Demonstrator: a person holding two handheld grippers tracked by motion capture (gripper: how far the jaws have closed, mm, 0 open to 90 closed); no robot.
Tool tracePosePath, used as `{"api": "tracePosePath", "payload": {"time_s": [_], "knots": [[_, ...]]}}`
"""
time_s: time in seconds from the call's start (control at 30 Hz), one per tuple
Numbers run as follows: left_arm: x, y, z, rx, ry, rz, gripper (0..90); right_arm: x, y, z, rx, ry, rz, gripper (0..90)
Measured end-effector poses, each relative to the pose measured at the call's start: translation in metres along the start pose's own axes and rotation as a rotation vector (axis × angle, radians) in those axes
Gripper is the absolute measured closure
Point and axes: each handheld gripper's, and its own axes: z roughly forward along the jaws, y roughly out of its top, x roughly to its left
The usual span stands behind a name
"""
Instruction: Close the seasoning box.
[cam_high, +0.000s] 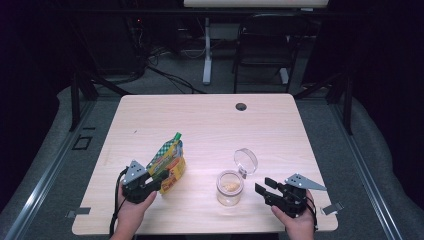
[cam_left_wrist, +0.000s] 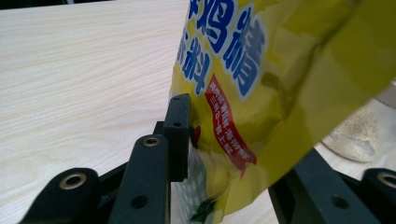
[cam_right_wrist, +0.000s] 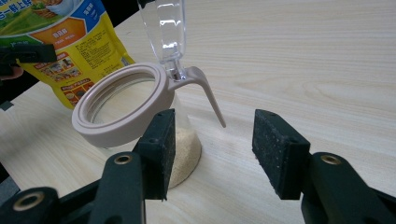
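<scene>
The left gripper has its jaws closed around the lower part of a yellow seasoning pouch, one pad flat against the printed film in the left gripper view and the pouch body bulging between the jaws; it looks pinched rather than merely bracketed. The pouch stands upright near the table's left front, its green top corner pointing up and away. It should handle as a soft, crinkly, fairly slick bag whose contents shift, so a hold low on the body will let the top flop; gripping nearer the upper seam would give better control for tipping. To the right, the right gripper hovers with its jaws spread and nothing between them, just beside a clear jar with its hinged lid flipped open and a little pale powder at the bottom. The jar is probably rigid, light and easy to topple, best steadied around its wall below the beige rim. The wooden table offers broad bare room at the far side, though both front edges lie close to the hands.
</scene>
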Motion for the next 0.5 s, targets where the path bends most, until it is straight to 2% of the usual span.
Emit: {"api": "tracePosePath", "payload": {"time_s": [0.2, 0.5], "knots": [[-0.0004, 0.0010, -0.0018, -0.002, -0.006, 0.022, 73.9, -0.0017, -0.0011, -0.0016, 0.002, -0.005, 0.005, 49.4], [-0.0003, 0.0000, -0.0097, 0.002, -0.086, 0.045, 78.1, -0.0025, -0.0013, -0.0031, 0.000, -0.010, 0.018, 49.4]]}}
